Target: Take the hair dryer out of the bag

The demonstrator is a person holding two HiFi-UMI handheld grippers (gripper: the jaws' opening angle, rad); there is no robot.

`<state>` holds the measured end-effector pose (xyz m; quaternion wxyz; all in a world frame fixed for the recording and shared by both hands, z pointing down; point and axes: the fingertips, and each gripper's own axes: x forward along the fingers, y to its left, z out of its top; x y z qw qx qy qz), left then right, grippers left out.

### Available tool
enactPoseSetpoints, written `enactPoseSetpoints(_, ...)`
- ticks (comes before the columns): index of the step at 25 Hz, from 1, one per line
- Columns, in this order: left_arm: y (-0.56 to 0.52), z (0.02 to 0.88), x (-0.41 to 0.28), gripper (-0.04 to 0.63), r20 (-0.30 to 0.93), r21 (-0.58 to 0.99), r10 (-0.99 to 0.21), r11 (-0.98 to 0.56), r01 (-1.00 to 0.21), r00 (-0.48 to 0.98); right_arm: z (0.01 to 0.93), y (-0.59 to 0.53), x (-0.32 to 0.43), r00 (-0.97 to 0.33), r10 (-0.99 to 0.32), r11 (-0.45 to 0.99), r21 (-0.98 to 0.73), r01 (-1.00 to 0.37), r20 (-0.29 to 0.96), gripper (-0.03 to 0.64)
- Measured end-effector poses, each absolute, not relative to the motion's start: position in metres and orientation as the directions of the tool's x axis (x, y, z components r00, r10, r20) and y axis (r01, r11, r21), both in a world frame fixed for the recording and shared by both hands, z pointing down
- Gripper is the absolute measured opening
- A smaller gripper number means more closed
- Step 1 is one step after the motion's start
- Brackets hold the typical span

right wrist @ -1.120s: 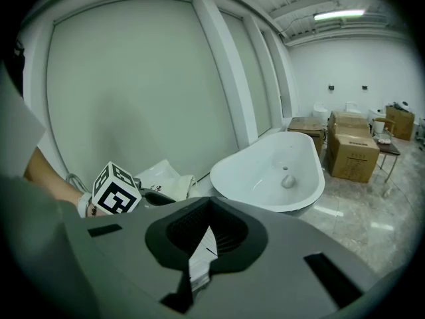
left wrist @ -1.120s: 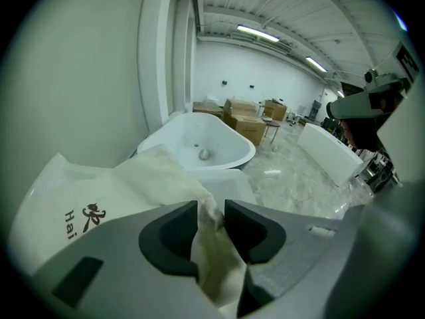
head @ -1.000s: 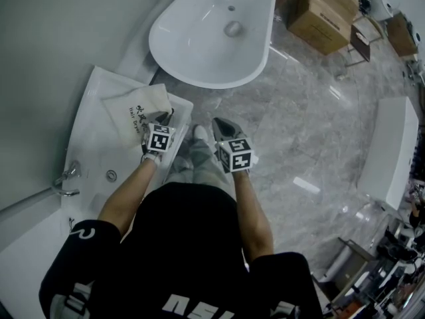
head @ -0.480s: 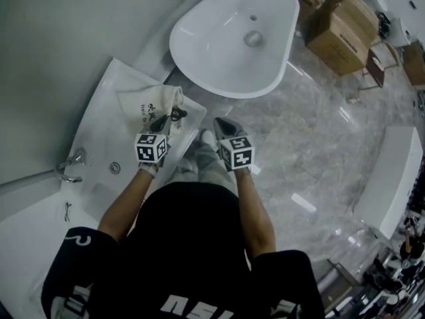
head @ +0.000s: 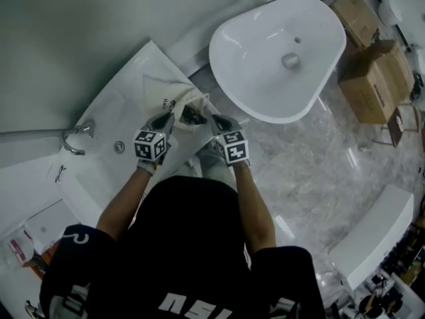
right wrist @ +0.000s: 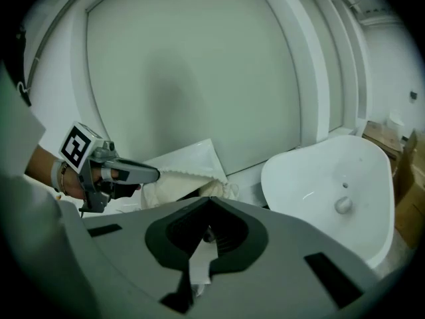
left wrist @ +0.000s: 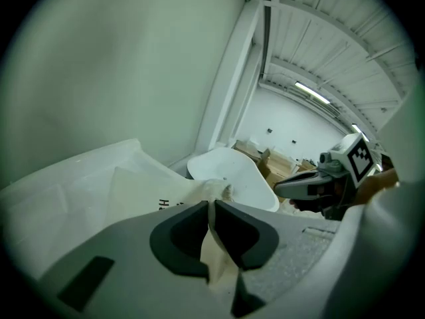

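A cream cloth bag (head: 169,96) with dark print lies on the white counter (head: 99,178) by the wall. Something dark, the hair dryer (head: 193,117), shows in the bag's mouth. My left gripper (head: 166,117) is shut on the bag's edge; in the left gripper view the cloth (left wrist: 211,248) is pinched between the jaws of my left gripper (left wrist: 211,208). My right gripper (head: 216,119) sits just right of the mouth, jaws shut, with nothing clearly held. In the right gripper view my right gripper (right wrist: 209,209) points at the bag (right wrist: 178,180), with the left gripper (right wrist: 157,174) beside it.
A tap (head: 74,138) and a drain (head: 119,147) sit in the counter's sink to my left. A white oval tub (head: 279,52) stands beyond the bag on the grey marble floor. Cardboard boxes (head: 372,78) are at the far right. A white bench (head: 372,238) stands lower right.
My left gripper closed on the bag's edge and lifted it. The right gripper swung left, up to the bag's mouth. The dark hair dryer now shows in the opening.
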<state>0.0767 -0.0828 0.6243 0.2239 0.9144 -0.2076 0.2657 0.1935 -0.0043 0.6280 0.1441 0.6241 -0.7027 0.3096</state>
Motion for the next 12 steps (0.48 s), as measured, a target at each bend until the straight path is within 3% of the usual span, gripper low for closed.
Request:
enactPoseSetpoints(4, -0.083, 0.624, 0.076, 0.03, 0.556, 0.334, -0.25, -0.805, -0.49, 0.792, 0.649, -0.034, 0.173, -0.278, -0.73, 0.15, -0.25, -0.956, 0.625, 0.003)
enactPoseSetpoints(12, -0.1, 0.638, 0.068, 0.03, 0.542, 0.367, -0.249, -0.788, -0.493, 0.802, 0.692, -0.073, 0.127, -0.416, -0.599, 0.327, -0.265, -0.907, 0.684, 0.182)
